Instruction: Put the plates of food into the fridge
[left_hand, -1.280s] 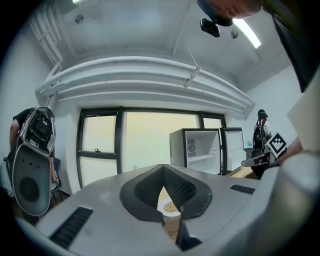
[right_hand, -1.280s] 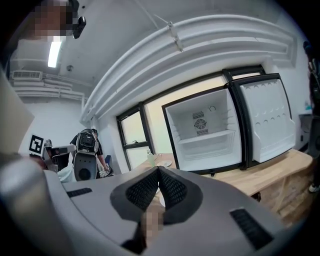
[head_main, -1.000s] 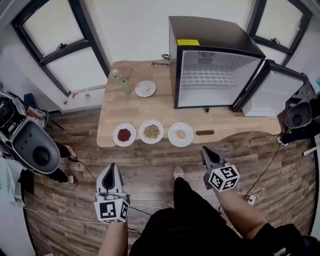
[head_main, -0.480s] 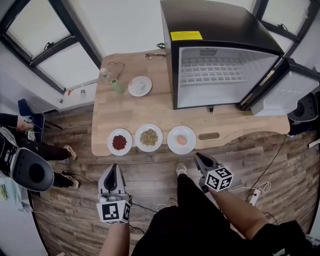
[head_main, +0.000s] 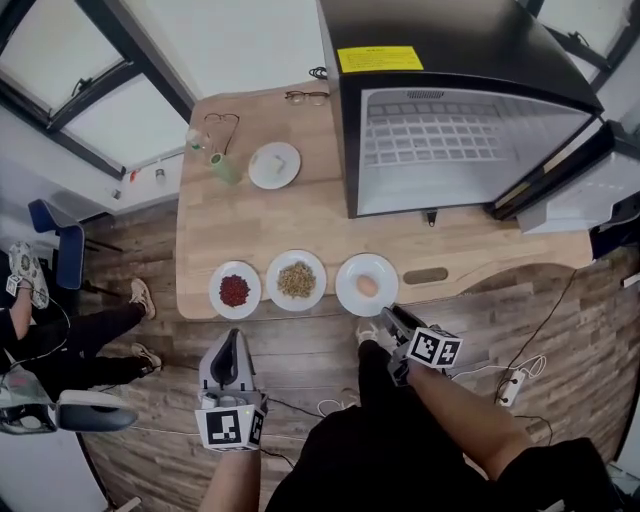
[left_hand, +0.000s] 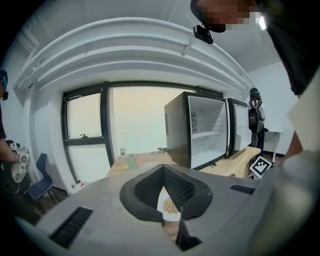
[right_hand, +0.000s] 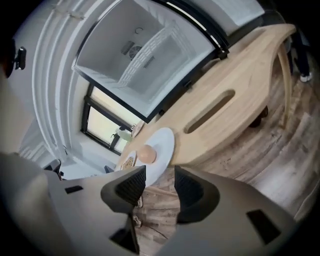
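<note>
White plate with the egg (head_main: 367, 285) sits at the desk's (head_main: 250, 225) near edge, beside the grain plate (head_main: 296, 280) and the red-food plate (head_main: 235, 290), all in front of the open fridge (head_main: 450, 110). The step looks like the reach for its rim: come in level, bite the near lip squarely, and lift without tipping the egg. The right hand-held gripper (right_hand: 159, 181) has just been opening; its jaws stand wide, empty, just short of the plate. The left hand-held gripper (head_main: 232, 342) is clenched on nothing.
</note>
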